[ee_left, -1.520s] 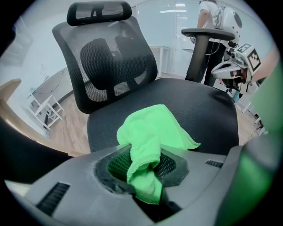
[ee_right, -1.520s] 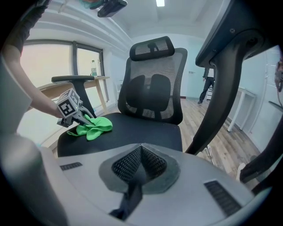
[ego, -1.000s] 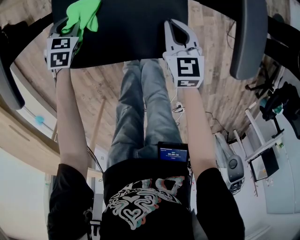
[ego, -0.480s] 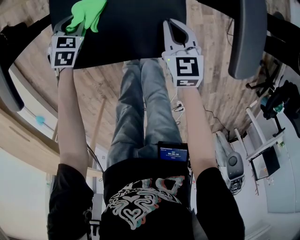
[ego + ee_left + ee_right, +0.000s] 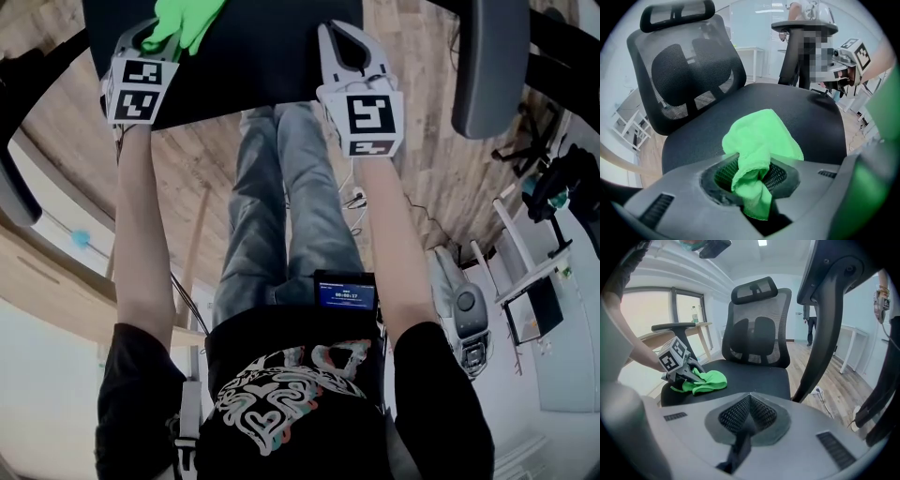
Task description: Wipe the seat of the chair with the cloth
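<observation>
The black office chair seat (image 5: pixel 262 52) fills the top of the head view. My left gripper (image 5: pixel 155 36) is shut on the green cloth (image 5: pixel 190 15) over the seat's left front part. In the left gripper view the cloth (image 5: pixel 761 145) is bunched between the jaws and spreads onto the seat (image 5: pixel 813 117). My right gripper (image 5: pixel 343 37) is shut on nothing, over the seat's front edge to the right. From the right gripper view I see the cloth (image 5: pixel 707 380) lying on the seat (image 5: pixel 754 376) under the left gripper (image 5: pixel 680 367).
The mesh backrest (image 5: pixel 684 70) rises behind the seat. A dark armrest (image 5: pixel 487 66) stands at the right and its support (image 5: pixel 825 315) looms close. The person's legs (image 5: pixel 281 206) are below the seat edge, on wooden floor. Desks and other chairs stand beyond.
My left gripper has pushed forward over the seat with the cloth. The right gripper has crept slightly forward too.
</observation>
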Motion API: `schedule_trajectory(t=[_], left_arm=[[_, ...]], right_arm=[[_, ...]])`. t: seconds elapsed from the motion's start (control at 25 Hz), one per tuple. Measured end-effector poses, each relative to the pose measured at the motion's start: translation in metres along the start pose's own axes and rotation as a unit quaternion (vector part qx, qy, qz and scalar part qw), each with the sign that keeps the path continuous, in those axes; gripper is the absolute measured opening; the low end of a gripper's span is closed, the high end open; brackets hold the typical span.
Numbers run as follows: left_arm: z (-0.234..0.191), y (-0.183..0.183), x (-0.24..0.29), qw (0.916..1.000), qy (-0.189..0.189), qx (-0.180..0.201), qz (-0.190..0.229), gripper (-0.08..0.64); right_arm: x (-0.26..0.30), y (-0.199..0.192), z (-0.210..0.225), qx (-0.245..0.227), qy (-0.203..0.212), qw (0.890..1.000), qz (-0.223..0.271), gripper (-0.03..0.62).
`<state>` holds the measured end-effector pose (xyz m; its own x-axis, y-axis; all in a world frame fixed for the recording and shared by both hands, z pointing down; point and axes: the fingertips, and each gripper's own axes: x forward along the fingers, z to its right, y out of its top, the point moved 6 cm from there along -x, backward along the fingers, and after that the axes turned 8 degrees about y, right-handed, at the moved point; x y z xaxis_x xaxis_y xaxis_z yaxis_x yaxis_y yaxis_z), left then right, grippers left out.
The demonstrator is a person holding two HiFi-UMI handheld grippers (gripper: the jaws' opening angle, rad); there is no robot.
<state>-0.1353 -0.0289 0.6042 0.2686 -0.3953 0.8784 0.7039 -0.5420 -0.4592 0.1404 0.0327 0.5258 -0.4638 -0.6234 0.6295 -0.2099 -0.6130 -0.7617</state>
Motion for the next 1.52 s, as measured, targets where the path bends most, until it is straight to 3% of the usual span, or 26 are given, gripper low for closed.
schedule_trajectory(t=[0.52, 0.72, 0.8, 0.96, 1.16, 1.52], left_arm=[[0.063, 0.034, 0.01, 0.9955, -0.068, 0.051, 0.041, 0.112], [0.1, 0.051, 0.004, 0.986, -0.134, 0.071, 0.07, 0.112], [0.109, 0.056, -0.002, 0.9841, -0.145, 0.06, 0.085, 0.112], [0.099, 0.053, -0.016, 0.9864, -0.125, 0.005, 0.107, 0.111], [0.08, 0.037, -0.039, 0.986, -0.108, -0.032, 0.123, 0.111], [0.049, 0.024, -0.104, 0.9811, -0.038, -0.125, 0.143, 0.112]], right_arm=[[0.0, 0.011, -0.001, 0.016, 0.012, 1.0, 0.02, 0.0], [0.001, 0.017, -0.003, 0.012, 0.017, 1.0, 0.022, 0.0], [0.0, 0.021, -0.007, 0.01, 0.023, 0.999, 0.026, 0.0], [-0.001, 0.027, -0.017, 0.001, 0.038, 0.999, 0.033, 0.0], [-0.006, 0.036, -0.03, -0.002, 0.058, 0.998, 0.021, 0.0], [-0.02, 0.064, -0.048, -0.005, 0.077, 0.996, 0.04, 0.0]])
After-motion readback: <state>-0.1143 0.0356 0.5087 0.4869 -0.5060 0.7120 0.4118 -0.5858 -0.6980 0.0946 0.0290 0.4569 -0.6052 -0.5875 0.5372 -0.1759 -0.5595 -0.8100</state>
